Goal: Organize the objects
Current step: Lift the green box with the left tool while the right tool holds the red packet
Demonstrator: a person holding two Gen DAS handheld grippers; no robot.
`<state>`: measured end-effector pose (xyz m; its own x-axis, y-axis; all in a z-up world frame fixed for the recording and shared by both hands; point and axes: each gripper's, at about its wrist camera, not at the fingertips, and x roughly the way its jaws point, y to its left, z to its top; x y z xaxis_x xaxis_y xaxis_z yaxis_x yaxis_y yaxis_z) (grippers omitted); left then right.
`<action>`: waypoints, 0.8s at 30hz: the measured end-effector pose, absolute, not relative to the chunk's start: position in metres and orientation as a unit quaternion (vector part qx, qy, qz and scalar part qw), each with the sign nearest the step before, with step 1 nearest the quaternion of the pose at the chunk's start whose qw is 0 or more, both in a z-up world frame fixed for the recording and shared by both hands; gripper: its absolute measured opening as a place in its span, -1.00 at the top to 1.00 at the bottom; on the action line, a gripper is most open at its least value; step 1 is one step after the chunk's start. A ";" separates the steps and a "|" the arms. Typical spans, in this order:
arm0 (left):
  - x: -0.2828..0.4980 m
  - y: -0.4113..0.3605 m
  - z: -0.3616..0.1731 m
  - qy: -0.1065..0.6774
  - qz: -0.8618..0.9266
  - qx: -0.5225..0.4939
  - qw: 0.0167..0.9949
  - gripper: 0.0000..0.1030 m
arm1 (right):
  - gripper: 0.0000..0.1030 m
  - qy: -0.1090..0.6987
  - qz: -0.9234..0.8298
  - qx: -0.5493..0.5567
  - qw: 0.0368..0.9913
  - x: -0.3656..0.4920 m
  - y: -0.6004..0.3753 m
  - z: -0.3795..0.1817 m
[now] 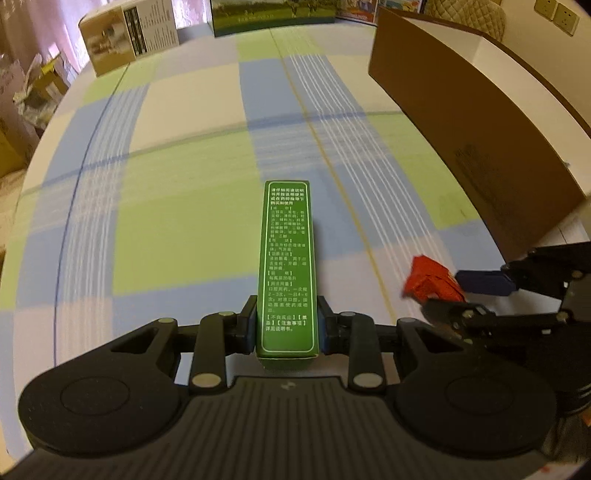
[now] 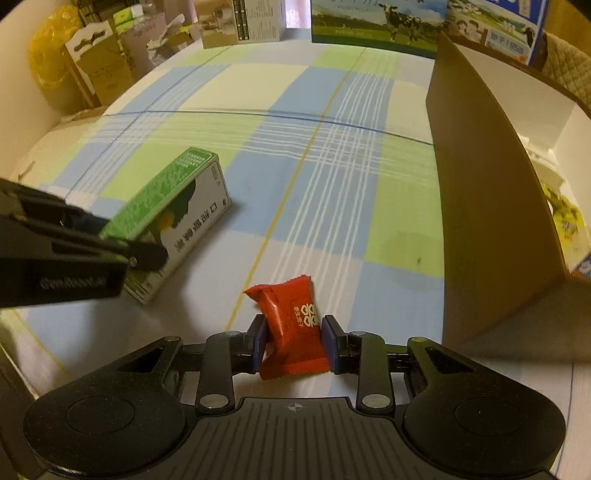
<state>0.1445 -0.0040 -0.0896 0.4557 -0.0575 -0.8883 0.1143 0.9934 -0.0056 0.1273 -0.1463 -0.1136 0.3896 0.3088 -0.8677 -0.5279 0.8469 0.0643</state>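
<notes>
Item: green box [image 1: 289,266], clamped in left gripper [image 1: 288,325], long axis running forward along the fingers, above the checked bench [image 1: 184,155]. Item: red packet [image 2: 291,328], pinched in right gripper [image 2: 293,345]. Brown carton [image 2: 491,206] stood open to the right, nearer the right gripper; likely destination.

Open room: the checked cloth [image 1: 192,155] lies bare ahead.
Obstacle: a tall brown carton wall [image 2: 487,192] stands at right.
Far edge: lined by boxes [image 2: 373,26].

Green box's [image 1: 288,266] near end hidden by claw; cloth [image 1: 184,206] blurred.
</notes>
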 end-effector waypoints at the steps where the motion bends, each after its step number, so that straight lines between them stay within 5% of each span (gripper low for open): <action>1: 0.142 -0.005 -0.091 0.522 -0.052 0.026 0.851 0.49 | 0.42 0.489 0.252 -0.112 0.827 0.127 -0.146 -0.114; 7: 0.145 -0.005 -0.090 0.506 -0.055 0.009 0.861 0.42 | 0.16 0.488 0.249 -0.092 0.831 0.135 -0.153 -0.118; 13: 0.154 -0.008 -0.094 0.500 -0.064 0.004 0.864 0.25 | 0.14 0.477 0.260 -0.092 0.834 0.136 -0.152 -0.121; 15: 0.157 -0.007 -0.099 0.504 -0.062 0.001 0.862 0.26 | 0.15 0.472 0.263 -0.095 0.836 0.136 -0.151 -0.122; 19: 0.161 -0.005 -0.104 0.506 -0.059 -0.005 0.860 0.31 | 0.48 0.460 0.267 -0.106 0.840 0.135 -0.147 -0.124; 24: 0.162 -0.007 -0.106 0.500 -0.060 0.011 0.864 0.49 | 0.53 0.454 0.273 -0.106 0.842 0.136 -0.146 -0.124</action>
